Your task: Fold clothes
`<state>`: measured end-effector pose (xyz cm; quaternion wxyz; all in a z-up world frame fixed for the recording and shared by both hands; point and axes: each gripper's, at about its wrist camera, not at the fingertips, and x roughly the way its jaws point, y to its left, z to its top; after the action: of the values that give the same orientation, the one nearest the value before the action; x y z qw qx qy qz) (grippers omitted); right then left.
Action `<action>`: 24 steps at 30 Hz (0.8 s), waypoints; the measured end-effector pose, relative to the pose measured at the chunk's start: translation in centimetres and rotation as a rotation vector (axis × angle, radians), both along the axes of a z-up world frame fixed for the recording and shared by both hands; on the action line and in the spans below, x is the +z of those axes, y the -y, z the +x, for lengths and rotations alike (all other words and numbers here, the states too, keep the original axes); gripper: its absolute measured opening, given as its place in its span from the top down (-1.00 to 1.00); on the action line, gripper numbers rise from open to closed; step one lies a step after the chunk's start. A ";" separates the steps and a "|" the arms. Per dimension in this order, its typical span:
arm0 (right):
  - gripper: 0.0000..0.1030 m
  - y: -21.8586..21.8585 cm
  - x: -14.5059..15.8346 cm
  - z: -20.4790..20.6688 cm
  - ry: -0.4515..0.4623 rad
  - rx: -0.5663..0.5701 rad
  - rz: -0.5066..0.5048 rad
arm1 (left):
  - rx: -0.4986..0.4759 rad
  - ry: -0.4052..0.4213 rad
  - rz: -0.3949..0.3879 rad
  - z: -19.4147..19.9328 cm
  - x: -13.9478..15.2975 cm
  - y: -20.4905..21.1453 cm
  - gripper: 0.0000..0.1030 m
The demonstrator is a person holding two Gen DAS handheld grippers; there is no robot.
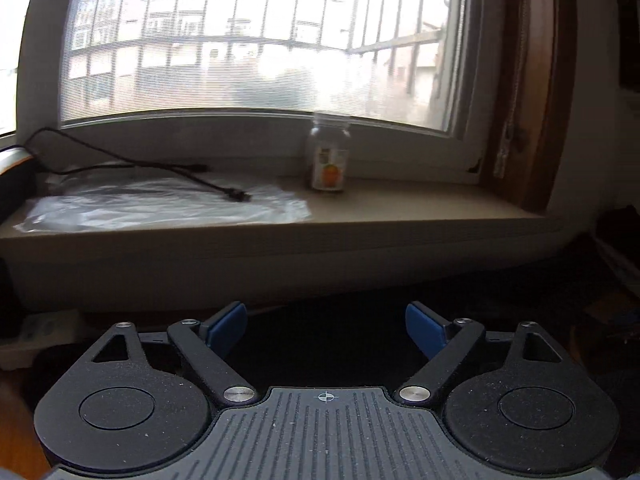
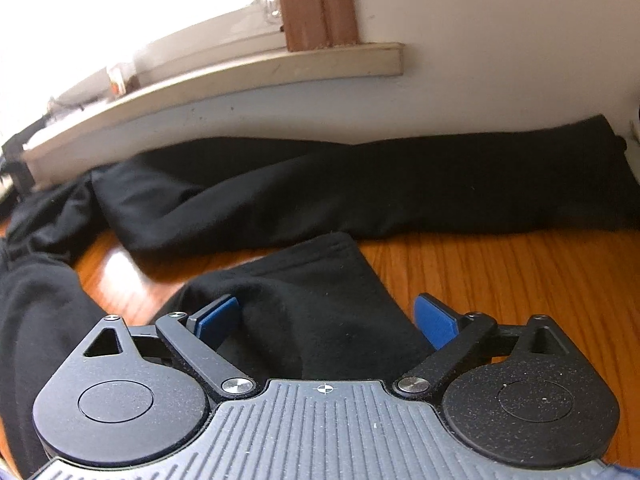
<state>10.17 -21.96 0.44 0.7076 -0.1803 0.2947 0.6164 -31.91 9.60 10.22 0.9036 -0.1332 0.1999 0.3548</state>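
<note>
My right fingers [image 2: 326, 322] gape astride the rumpled black fleece garment [image 2: 320, 312] at six o'clock, left fingers [image 1: 326, 332] apart, empty; closing shallow, I'd likely pinch one layer only.

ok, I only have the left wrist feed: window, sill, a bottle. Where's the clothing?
Observer: In the right wrist view, a black fabric garment lies on the orange-brown wooden table.
Operator: Right gripper holding it?
Observer: No. The right gripper is open, its blue pads on either side of a raised end of the fabric, not closed on it.
Operator: Is that all the fabric there is?
Observer: No. A long black fabric stretch lies along the white wall behind; whether it is the same garment cannot be told.
</note>
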 end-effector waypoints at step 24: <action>0.89 8.5 13.4 7.5 0.482 -0.427 0.116 | -0.118 -0.013 -0.042 6.3 -6.3 -0.6 -0.86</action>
<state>17.67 -30.43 13.81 0.8795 -0.2145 0.1141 0.4092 -25.63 10.20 3.94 0.9186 -0.1378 0.2205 0.2976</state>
